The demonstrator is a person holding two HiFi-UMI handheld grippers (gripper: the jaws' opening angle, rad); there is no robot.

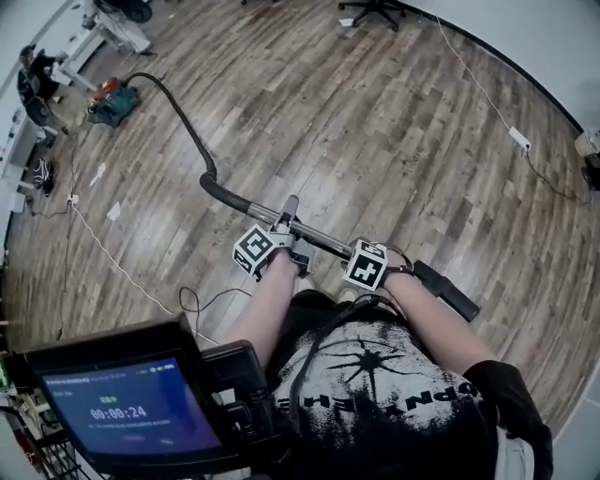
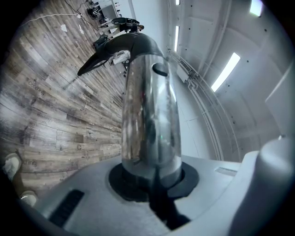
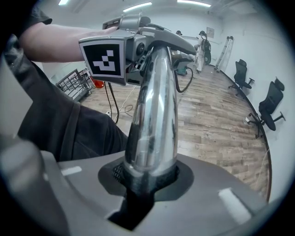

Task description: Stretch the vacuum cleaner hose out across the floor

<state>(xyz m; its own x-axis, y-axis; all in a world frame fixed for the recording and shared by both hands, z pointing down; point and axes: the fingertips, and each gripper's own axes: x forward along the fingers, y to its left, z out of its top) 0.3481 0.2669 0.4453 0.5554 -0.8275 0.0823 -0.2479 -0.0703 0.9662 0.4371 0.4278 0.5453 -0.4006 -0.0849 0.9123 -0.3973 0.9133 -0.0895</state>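
Note:
The vacuum cleaner stands far off at the upper left. Its black hose runs across the wooden floor to a curved black handle. From the handle a chrome wand tube leads to a black end piece. My left gripper is shut on the chrome tube near the handle. My right gripper is shut on the chrome tube further down, steeply tilted. Both hold the wand off the floor in front of the person's body.
A white cable and a thin black cord lie on the floor at the left. A power strip with its cable lies at the right. Desks and a seated person are at far left; office chairs line the wall.

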